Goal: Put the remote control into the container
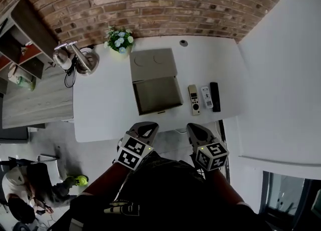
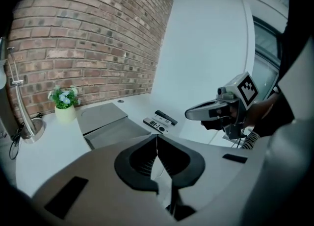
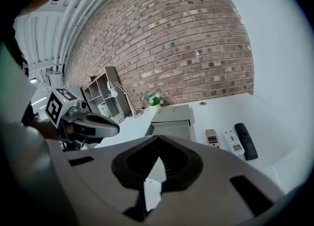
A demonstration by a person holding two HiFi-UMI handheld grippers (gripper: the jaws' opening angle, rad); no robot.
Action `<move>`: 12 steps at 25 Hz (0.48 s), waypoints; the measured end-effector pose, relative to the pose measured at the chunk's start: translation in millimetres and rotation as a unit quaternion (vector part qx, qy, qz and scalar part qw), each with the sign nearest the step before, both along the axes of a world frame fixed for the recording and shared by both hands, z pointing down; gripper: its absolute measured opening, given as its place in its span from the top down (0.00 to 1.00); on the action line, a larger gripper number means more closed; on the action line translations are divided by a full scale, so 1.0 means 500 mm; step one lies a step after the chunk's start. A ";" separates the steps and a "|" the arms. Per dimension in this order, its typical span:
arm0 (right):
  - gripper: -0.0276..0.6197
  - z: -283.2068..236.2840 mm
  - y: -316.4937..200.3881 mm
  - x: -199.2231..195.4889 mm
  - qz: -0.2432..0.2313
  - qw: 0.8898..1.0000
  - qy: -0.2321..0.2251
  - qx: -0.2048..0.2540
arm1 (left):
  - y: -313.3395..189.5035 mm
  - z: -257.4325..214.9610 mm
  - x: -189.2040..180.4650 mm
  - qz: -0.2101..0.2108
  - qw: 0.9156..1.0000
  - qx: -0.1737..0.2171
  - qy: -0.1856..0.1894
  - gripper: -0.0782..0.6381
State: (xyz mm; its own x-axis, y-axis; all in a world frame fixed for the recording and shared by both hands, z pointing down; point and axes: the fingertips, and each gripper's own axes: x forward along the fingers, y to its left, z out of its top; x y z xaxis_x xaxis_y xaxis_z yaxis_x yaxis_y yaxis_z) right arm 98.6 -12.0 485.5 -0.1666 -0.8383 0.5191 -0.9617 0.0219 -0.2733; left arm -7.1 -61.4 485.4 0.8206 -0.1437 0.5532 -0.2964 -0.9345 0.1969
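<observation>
Three remotes lie side by side on the white table (image 1: 105, 109), right of the container: a grey one (image 1: 194, 98), a white one (image 1: 206, 96) and a black one (image 1: 215, 96). The grey container (image 1: 157, 94) stands open, its lid (image 1: 153, 64) folded back behind it, and I see nothing inside. Both grippers hover off the table's near edge, apart from everything. My left gripper (image 1: 147, 125) is shut and empty, its tips meeting (image 2: 157, 136). The right gripper (image 1: 195, 126) is likewise shut with nothing held (image 3: 158, 138). The remotes (image 3: 231, 140) and the container (image 3: 171, 131) lie ahead of it.
A small flower pot (image 1: 119, 39) stands at the table's back left, and a desk lamp (image 1: 75, 57) beside it. A wooden side table (image 1: 35, 99) and shelf (image 1: 25, 29) are at the left. A person (image 1: 25, 190) crouches on the floor lower left. A white wall (image 1: 286, 74) runs along the right.
</observation>
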 end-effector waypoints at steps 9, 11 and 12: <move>0.95 0.052 -0.056 0.021 0.049 0.998 -0.014 -0.035 | -0.044 0.030 0.042 0.091 0.996 0.006 -0.027 0.88; 0.95 0.062 -0.056 0.038 0.060 0.997 -0.013 -0.041 | -0.049 0.034 0.057 0.102 0.994 0.011 -0.032 0.88; 0.95 0.067 -0.059 0.048 0.063 0.997 -0.008 -0.041 | -0.052 0.038 0.065 0.105 0.994 0.011 -0.034 0.88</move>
State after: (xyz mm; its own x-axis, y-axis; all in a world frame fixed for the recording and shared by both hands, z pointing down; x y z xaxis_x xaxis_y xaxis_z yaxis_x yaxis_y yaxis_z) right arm 122.6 -41.5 519.0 -0.0721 -0.8074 0.5855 -0.9507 -0.1219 -0.2851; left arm 25.3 -87.5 504.1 0.7945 0.0129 0.6071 -0.1072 -0.9811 0.1611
